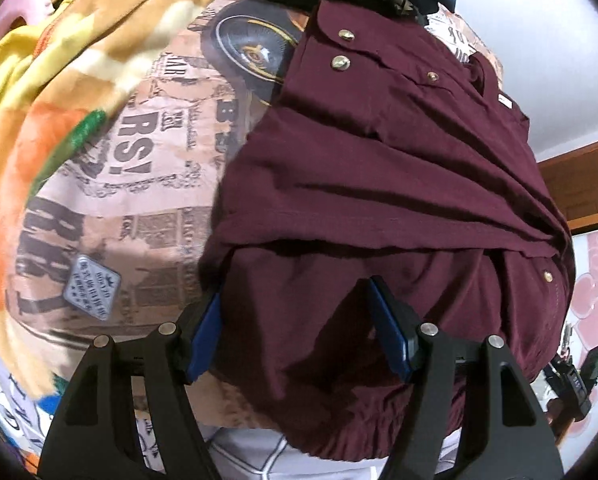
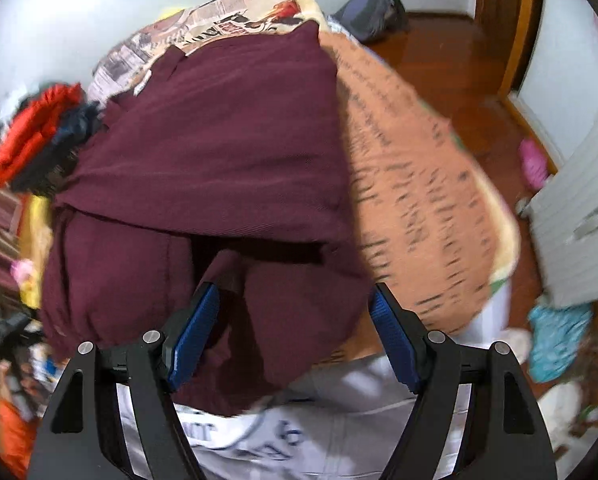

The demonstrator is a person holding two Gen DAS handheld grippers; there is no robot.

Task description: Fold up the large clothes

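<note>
The maroon snap-button shirt (image 1: 379,184) is laid part-folded on the newsprint-patterned bedspread (image 1: 139,184), its near hem straddled by the unclenched left tool (image 1: 295,332) and right tool (image 2: 295,332), presumably for gripping the next fold.

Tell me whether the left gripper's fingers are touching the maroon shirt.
Cannot tell. In the left wrist view the fingers overlap the maroon shirt, jaws wide, but no plain contact or gap shows.

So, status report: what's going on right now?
Left gripper open, right gripper open. Both over partly folded maroon snap-button shirt on newspaper-print bedcover. Nothing in the way.
</note>
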